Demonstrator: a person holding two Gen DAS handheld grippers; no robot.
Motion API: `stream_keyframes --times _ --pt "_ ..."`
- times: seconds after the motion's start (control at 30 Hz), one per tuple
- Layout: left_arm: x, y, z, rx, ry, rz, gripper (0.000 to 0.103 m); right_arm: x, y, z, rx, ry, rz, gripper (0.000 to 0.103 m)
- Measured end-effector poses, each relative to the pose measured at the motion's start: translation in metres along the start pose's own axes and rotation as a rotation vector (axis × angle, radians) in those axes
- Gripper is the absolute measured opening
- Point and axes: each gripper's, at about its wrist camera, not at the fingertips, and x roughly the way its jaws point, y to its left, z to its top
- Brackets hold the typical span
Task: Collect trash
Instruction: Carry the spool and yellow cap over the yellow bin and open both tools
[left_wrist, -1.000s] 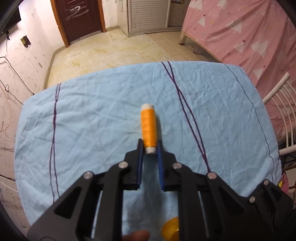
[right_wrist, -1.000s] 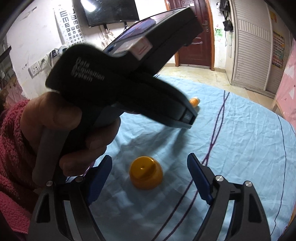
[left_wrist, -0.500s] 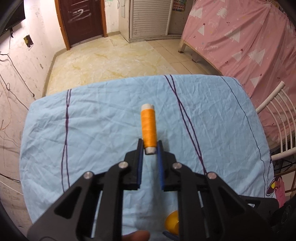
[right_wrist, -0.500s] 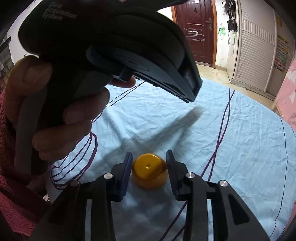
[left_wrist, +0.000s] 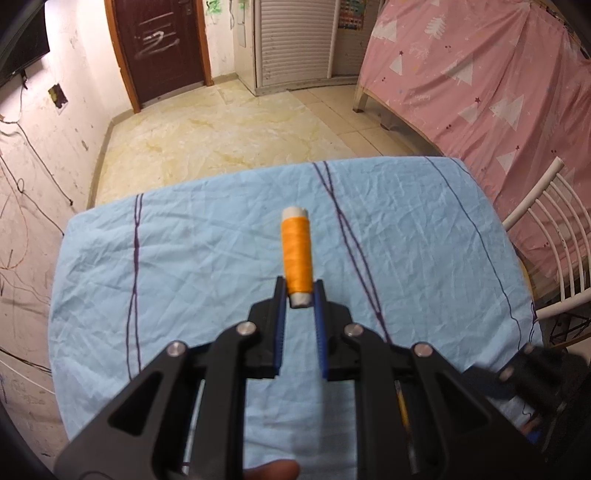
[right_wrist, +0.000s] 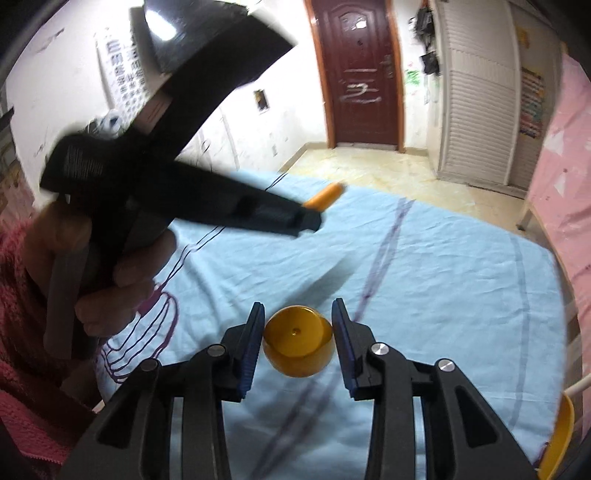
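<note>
Thread and cap, both off the table: your left claw (left_wrist: 299, 295) is clamped on the near end of an orange thread spool (left_wrist: 296, 254), which juts toward 12 o'clock above the blue sheet covering the table (left_wrist: 184, 251). In the right wrist view the same spool (right_wrist: 325, 195) shows as an orange blur at the tip of your left claw (right_wrist: 310, 218), at about 11 o'clock, gripped in your left hand (right_wrist: 118, 273). Your right claw (right_wrist: 297, 338) has its blue pads (right_wrist: 251, 343) narrowed against both sides of a yellow-orange round cap (right_wrist: 297, 341), holding it just over the sheet. A pink patterned drape (left_wrist: 498, 85) hangs at 2 o'clock in the left wrist view, with a white chair (left_wrist: 554, 240) at 3 o'clock beside the table.
</note>
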Motion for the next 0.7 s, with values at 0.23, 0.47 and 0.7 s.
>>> stream_keyframes --times 0.23,0.47,0.7 --pt "-0.003 -0.033 0.005 0.049 -0.012 0.000 0.013 -0.041 -0.041 0.002 0.098 -0.086 -0.084 0.031" --pt "-0.006 -0.076 0.010 0.117 -0.021 -0.006 0.013 -0.081 -0.088 -0.013 0.177 -0.154 -0.172 0.031" --pt "-0.008 -0.143 0.016 0.206 -0.025 -0.049 0.013 -0.118 -0.137 -0.042 0.260 -0.200 -0.261 0.031"
